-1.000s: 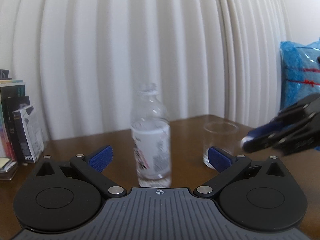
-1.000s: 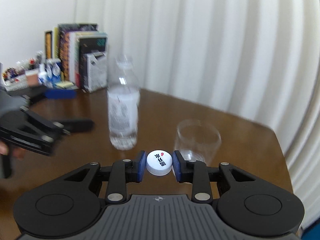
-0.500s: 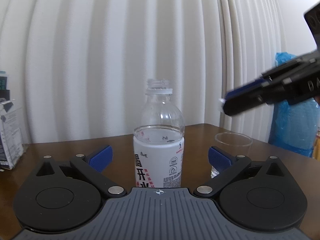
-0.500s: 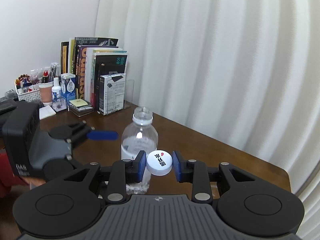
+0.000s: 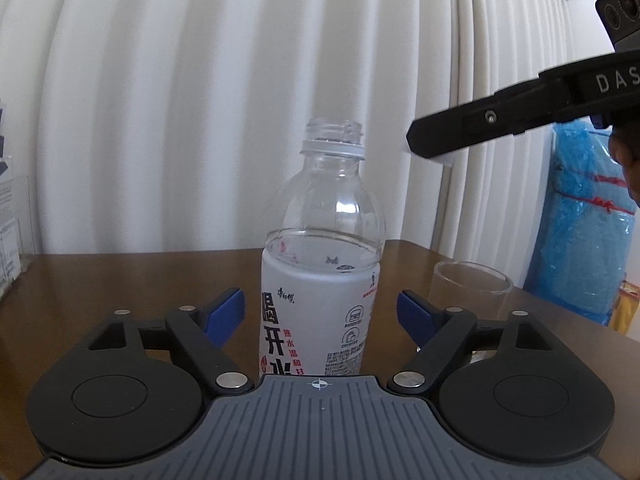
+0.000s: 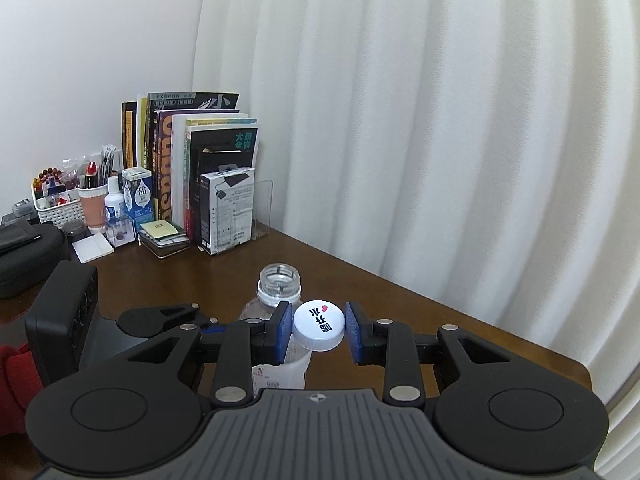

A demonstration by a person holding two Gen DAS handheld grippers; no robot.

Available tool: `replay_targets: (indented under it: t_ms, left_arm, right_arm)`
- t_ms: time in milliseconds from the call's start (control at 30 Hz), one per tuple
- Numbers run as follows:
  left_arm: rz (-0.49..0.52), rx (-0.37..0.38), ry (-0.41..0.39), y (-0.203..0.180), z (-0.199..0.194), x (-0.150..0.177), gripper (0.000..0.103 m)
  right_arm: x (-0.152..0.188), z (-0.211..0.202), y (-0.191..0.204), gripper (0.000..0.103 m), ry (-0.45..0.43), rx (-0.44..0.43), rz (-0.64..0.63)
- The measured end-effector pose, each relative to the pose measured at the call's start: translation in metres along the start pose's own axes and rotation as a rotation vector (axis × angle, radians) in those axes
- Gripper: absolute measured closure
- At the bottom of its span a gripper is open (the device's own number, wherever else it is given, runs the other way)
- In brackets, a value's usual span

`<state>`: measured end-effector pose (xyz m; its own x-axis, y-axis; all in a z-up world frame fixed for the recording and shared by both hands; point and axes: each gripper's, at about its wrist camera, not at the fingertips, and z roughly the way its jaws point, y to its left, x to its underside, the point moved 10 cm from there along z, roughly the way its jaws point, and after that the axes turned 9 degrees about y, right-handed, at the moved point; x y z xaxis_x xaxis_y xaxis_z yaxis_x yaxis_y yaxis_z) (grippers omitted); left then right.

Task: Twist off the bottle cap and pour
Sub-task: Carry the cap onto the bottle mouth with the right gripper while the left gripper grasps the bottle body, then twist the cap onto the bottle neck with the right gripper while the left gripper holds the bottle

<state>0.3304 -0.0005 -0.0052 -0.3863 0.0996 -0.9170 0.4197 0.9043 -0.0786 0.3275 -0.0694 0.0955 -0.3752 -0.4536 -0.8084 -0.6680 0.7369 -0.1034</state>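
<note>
Already uncapped: cap [image 6: 319,324] pinched between right gripper [image 6: 319,330] pads, above bottle [image 5: 320,280]. Bottle upright on table [image 5: 120,276], between wide-open, empty left gripper [image 5: 320,312] fingers. Glass [image 5: 472,292] beside, empty. Left: grasp, pour.

Your left gripper's grey ribbed body [image 5: 320,432] hides the base of the clear plastic water bottle with the white label [image 5: 320,280], so where it meets the table is out of sight. The clear drinking glass [image 5: 472,288] loses its lower half behind a black finger arm. Your right gripper [image 6: 319,330] blocks most of that bottle from above. The small white cap [image 6: 319,325] covers its shoulder.
</note>
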Motion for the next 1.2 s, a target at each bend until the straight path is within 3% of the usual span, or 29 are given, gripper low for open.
replay_targets:
  t_ms: [233,467,567,1200]
  left_arm:
    - [0.006,-0.004,0.004,0.002,0.003,-0.001,0.043]
    - [0.008,-0.002,0.003,0.0,-0.002,-0.001,0.043]
    - [0.003,-0.007,0.01,-0.019,-0.01,0.002,0.044]
    - [0.013,-0.008,0.008,-0.015,0.001,0.001,0.044]
  right_arm:
    - [-0.012,0.003,0.003,0.071,-0.008,-0.026,-0.013]
    - [-0.028,0.008,0.007,0.071,-0.008,-0.056,-0.033]
    - [-0.033,0.014,0.009,0.071,0.008,-0.068,-0.039]
    - [-0.037,0.026,0.015,0.071,0.044,-0.121,-0.038]
